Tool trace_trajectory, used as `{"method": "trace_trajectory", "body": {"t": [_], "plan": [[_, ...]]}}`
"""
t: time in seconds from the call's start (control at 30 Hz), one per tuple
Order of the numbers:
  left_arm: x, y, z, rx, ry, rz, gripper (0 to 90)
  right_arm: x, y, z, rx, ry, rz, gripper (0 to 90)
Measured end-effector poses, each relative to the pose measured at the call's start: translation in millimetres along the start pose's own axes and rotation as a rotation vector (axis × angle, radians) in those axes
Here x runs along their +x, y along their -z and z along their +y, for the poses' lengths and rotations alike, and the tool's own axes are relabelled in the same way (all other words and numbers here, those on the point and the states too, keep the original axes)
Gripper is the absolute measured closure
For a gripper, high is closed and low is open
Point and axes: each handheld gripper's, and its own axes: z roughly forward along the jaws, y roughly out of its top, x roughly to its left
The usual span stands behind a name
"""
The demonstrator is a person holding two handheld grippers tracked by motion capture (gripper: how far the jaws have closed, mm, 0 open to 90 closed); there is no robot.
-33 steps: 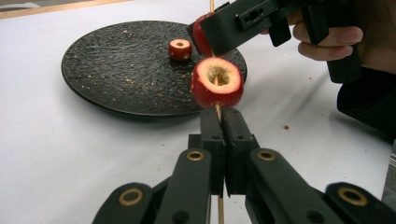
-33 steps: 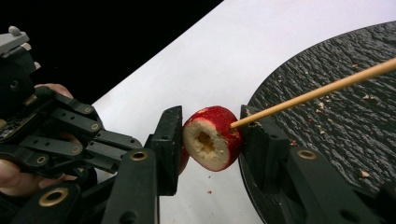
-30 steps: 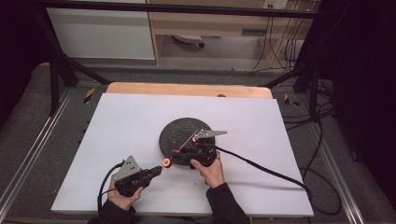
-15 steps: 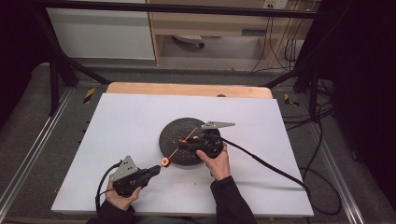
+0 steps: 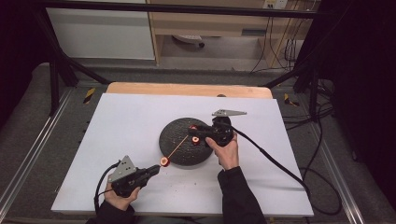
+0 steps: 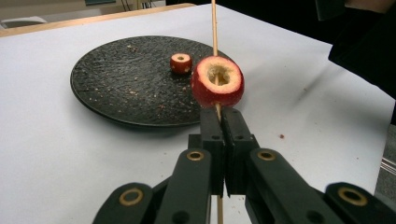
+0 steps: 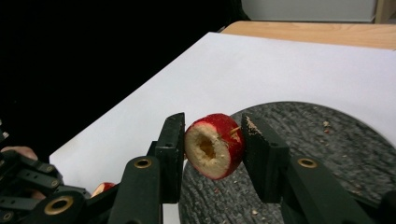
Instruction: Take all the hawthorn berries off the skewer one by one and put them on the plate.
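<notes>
My left gripper (image 5: 156,169) is near the table's front edge, shut on a thin wooden skewer (image 5: 180,147) that slants up over the black plate (image 5: 175,135). In the left gripper view, my left gripper (image 6: 222,112) pinches the skewer (image 6: 214,28) just below a cored red fruit (image 6: 217,81) threaded on it. My right gripper (image 5: 200,136) hovers over the plate, shut on a second cored red fruit (image 7: 214,144) between its jaws (image 7: 215,135), at the skewer's far tip. A third small fruit (image 6: 180,63) lies on the plate.
The black plate (image 7: 327,154) carries scattered crumbs and sits mid-table on a white sheet (image 5: 130,116). A wooden strip (image 5: 187,88) edges the table's far side. Black cables (image 5: 275,161) trail right from my right gripper.
My right gripper has lifted and moved toward the far right over the plate, carrying its fruit. The left gripper and skewer have stayed put.
</notes>
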Motion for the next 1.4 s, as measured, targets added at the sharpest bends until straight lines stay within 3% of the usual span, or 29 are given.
{"method": "trace_trajectory", "body": {"t": [0.4,0.63,0.9,1.4], "plan": [[2.6,1.7,-0.9,-0.001,0.009,0.01,88.3,-15.2,17.9,20.1,-0.035,-0.002,-0.073,62.3],[5.2,3.2,-1.2,-0.004,0.018,0.022,88.3,-21.7,26.3,19.9,-0.036,-0.003,-0.101,62.2],[6.6,3.9,-1.3,-0.006,0.025,0.029,88.3,-27.8,18.4,1.2,0.01,-0.005,-0.118,62.2],[6.5,2.9,-1.4,0.001,0.026,0.03,88.3,-27.0,-21.3,-45.9,0.136,0.003,-0.114,62.1]]}}
